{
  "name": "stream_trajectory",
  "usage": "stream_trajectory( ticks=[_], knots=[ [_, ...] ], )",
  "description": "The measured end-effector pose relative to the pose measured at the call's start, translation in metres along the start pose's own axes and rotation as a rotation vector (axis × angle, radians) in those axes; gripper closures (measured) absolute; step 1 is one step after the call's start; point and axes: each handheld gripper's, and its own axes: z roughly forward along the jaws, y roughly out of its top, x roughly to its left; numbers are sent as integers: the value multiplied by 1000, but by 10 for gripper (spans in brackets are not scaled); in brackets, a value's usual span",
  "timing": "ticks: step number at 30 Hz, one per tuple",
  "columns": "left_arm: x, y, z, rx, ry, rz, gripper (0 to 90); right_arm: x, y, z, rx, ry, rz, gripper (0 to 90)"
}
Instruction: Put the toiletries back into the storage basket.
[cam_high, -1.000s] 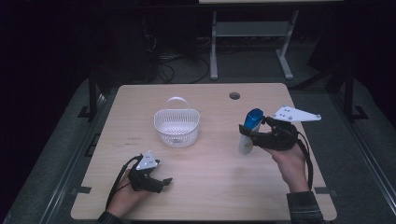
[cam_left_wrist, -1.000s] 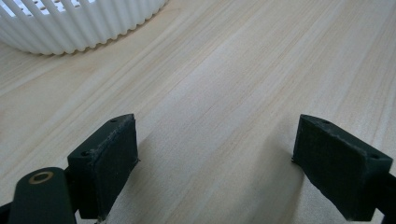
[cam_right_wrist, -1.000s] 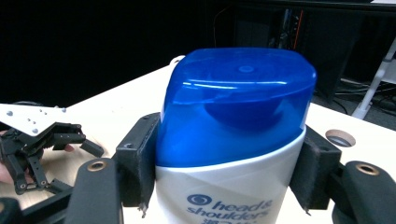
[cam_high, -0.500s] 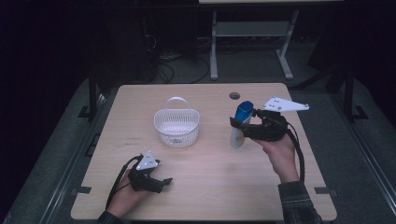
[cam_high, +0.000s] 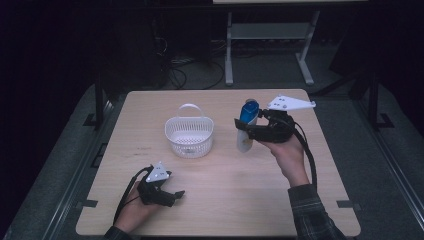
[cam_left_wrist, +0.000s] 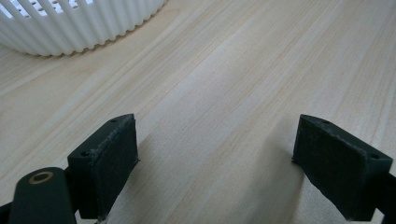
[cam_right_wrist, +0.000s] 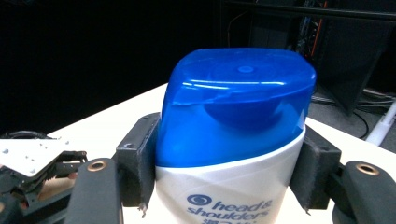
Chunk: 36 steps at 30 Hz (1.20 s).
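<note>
The right tool (cam_high: 246, 131) grips a bottle (cam_high: 246, 127) just under its blue cap (cam_right_wrist: 238, 100), pads pressed on both sides, holding it upright above the bench (cam_high: 250, 200) near the right edge. The bottle looks like smooth, stiff plastic, probably slick and moderately heavy if full; this high hold on the shoulder could let it swing, so mid-body seems safer. A white basket (cam_high: 189, 136) stands mid-bench. The left tool (cam_high: 167, 196) rests open and empty by the near edge.
</note>
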Motion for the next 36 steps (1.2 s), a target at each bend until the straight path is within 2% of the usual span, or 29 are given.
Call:
stream_trajectory(
  ticks=[30,36],
  knots=[
    [-2,1,1,-3,-6,8,128,10,32,63,3,32,-15,346],
    [-2,1,2,-2,-10,8,128,15,36,80,8,36,-18,346]
  ],
)
